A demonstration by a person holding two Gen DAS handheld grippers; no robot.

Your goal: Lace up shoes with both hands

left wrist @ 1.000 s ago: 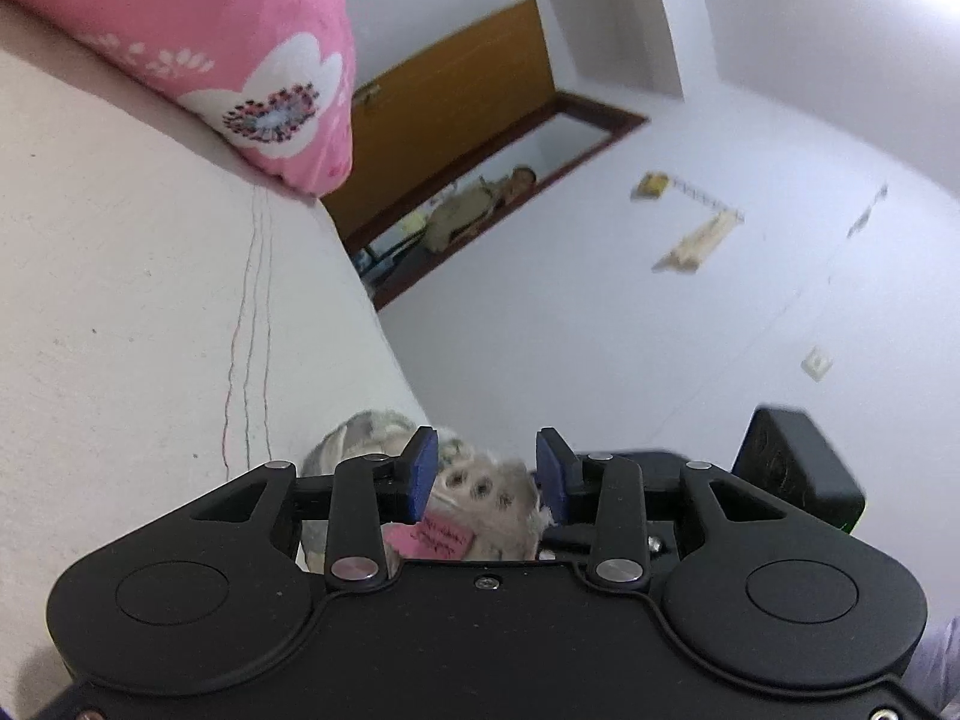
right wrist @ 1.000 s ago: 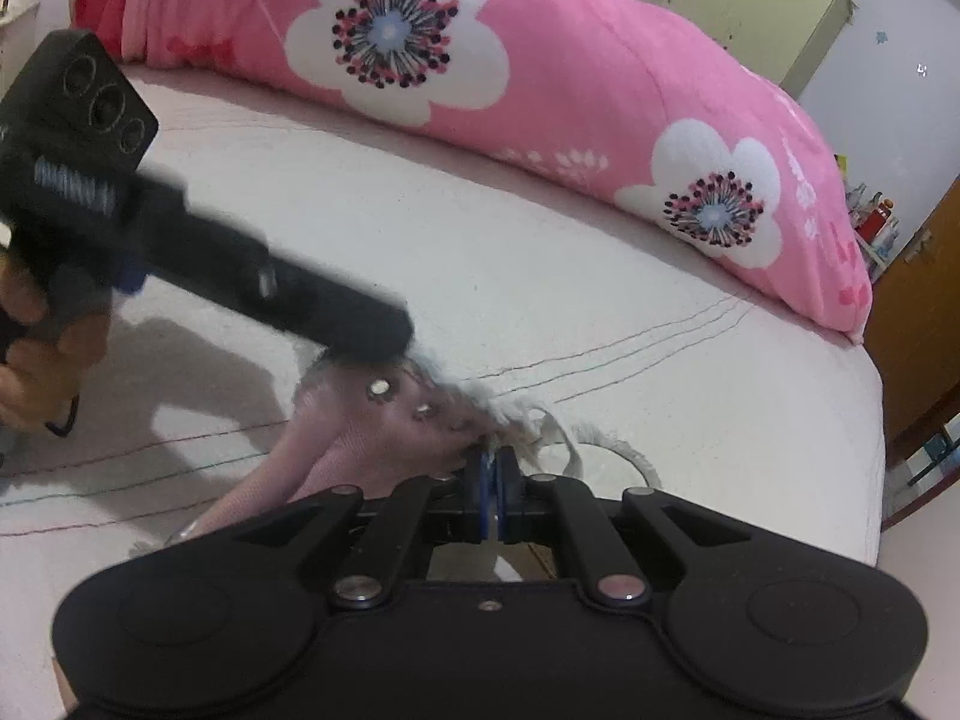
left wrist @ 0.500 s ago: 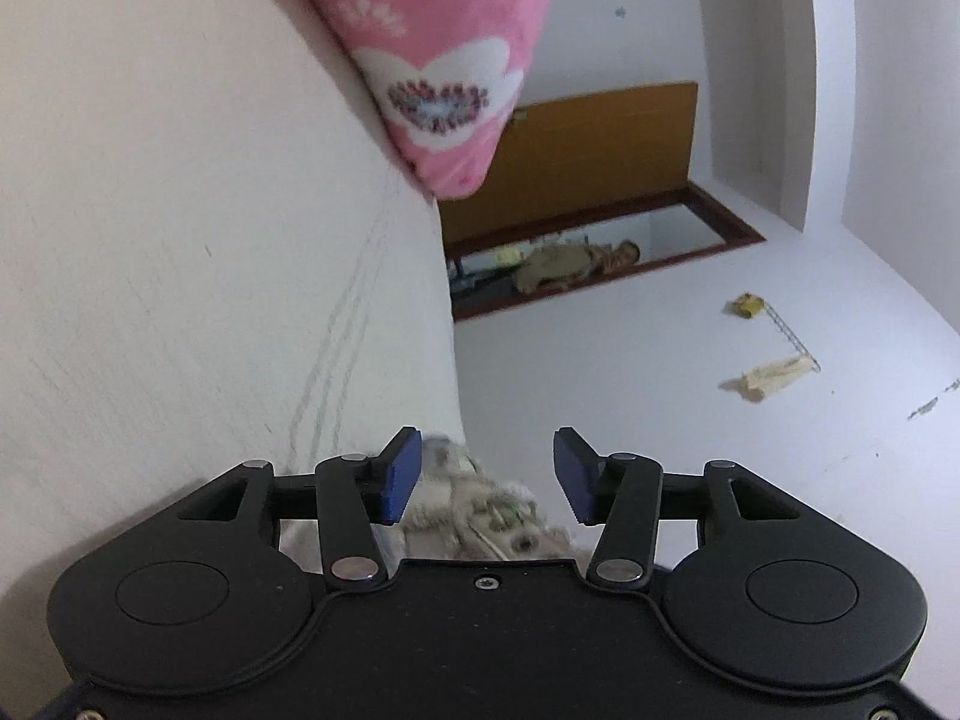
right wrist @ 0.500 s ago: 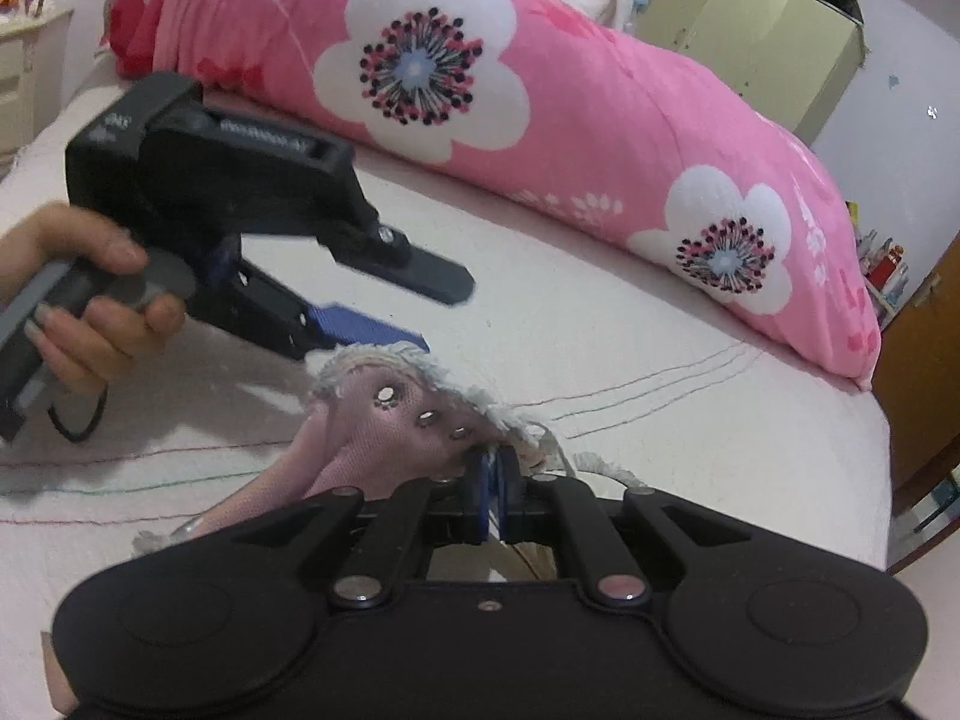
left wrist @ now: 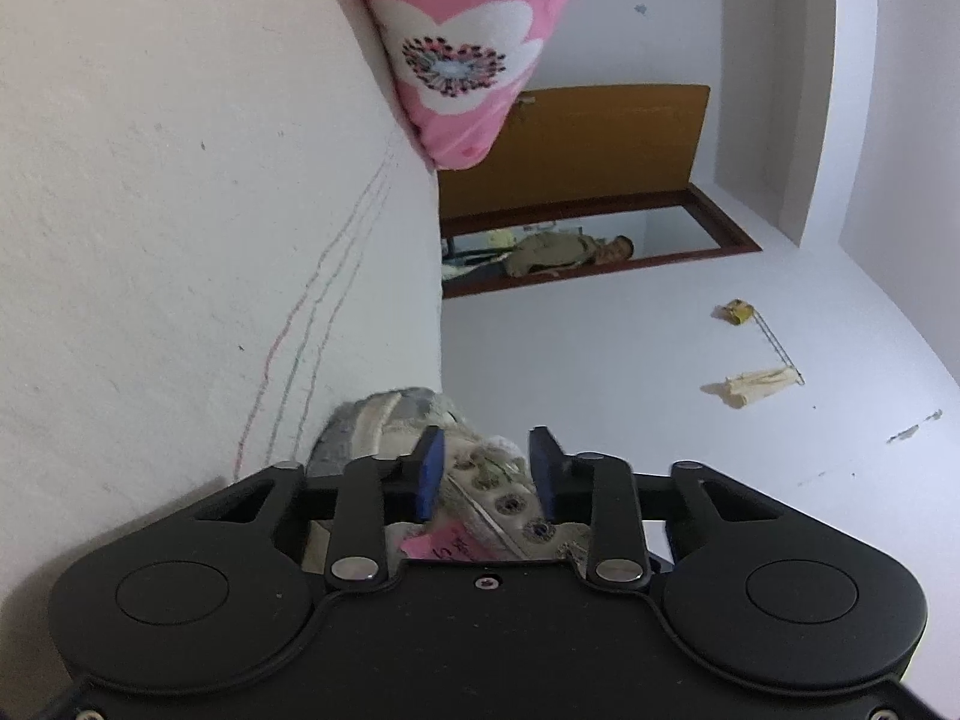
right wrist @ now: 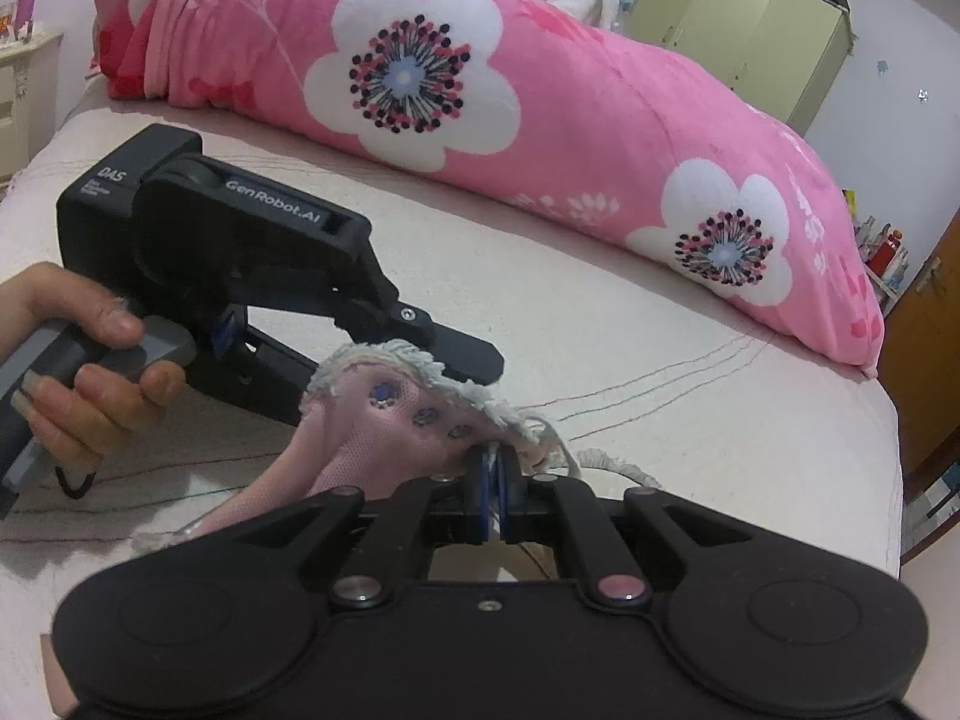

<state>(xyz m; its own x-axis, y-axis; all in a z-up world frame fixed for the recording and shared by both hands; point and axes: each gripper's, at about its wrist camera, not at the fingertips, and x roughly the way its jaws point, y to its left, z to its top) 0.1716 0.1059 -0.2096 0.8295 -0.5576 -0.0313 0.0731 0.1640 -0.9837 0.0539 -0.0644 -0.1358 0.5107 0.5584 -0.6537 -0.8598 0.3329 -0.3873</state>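
pink shoe (right wrist: pixel 360 438) is lying on the bed (right wrist: pixel 600 330), eyelet flap raised. right tongs (right wrist: pixel 493 495) are pressed together, pinching the white lace (right wrist: pixel 495 456) at the eyelet row. left tongs (left wrist: pixel 485 468) are held spread, astride the eyelets (left wrist: pixel 510 504) with nothing gripped. risk is judged: if the left tongs are closed off-line, fuzzy trim could be caught instead of lace; a hard pull from the right could drag the light shoe across the sheet.
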